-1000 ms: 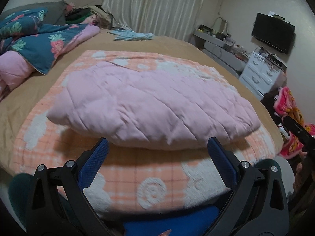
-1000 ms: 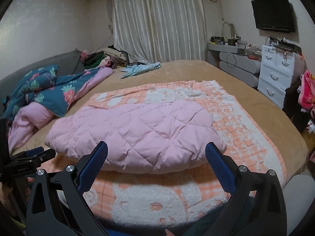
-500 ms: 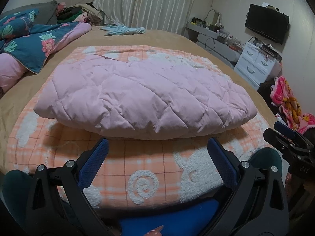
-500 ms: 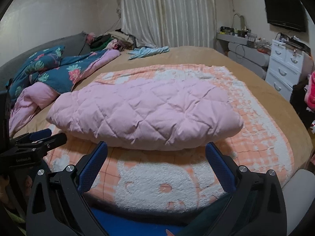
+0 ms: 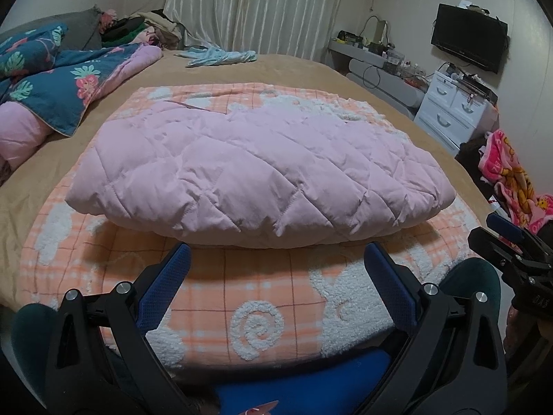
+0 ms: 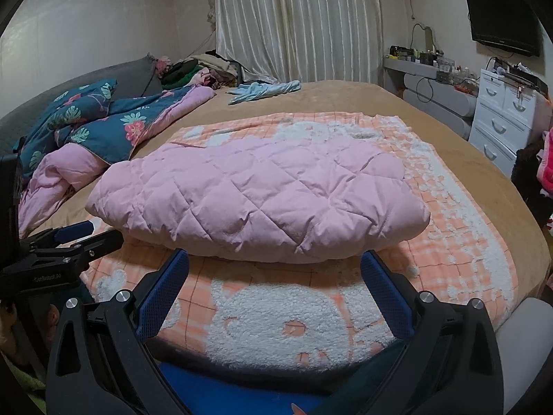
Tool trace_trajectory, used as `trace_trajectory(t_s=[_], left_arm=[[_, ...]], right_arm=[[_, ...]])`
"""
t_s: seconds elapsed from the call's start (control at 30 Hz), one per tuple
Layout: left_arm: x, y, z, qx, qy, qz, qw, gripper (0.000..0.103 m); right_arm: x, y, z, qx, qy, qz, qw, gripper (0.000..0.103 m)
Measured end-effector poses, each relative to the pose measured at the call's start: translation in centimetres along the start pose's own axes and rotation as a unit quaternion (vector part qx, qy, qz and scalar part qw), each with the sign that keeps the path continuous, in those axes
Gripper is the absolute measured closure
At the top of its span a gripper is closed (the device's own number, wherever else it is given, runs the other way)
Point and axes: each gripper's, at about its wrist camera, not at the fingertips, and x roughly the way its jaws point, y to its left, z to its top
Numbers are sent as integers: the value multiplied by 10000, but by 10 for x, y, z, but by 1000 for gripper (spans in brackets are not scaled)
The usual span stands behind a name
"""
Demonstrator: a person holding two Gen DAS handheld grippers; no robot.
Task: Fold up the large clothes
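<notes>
Blue textured pads line both tools, two pads apiece. The left tool (image 5: 273,269) hangs with its fingers spread wide, pinching nothing, just short of the near edge of the one folded pink quilted puffy garment (image 5: 255,176). The right tool (image 6: 274,275) is spread the same way, empty too, at the same near edge but toward the garment's other end. Each tool shows from the side in the other's camera: the right tool at the right border of the left view, the left tool at the left border of the right view.

That single pink bundle lies as a long padded oblong in the middle of one orange-and-white checked fleece blanket with white cartoon figures (image 5: 262,325), which is spread flat over the tan bed (image 6: 345,98).

Farther out, on the left side of the bed, one navy floral duvet with a pink lining (image 6: 114,128) sits crumpled. One pale blue cloth (image 6: 266,90) lies near the bed's far edge, below the cream pleated curtains (image 6: 297,20).

To the right stands one white chest of drawers (image 6: 504,117); four drawer handles show. One black flat television (image 5: 468,46) hangs on the wall.
</notes>
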Motion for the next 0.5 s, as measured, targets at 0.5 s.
trace_trajectory(t_s=[0.5], left_arm=[[-4, 3, 0, -10, 23, 49, 10000, 9]], right_arm=[[-1, 0, -2, -24, 40, 67, 10000, 4]])
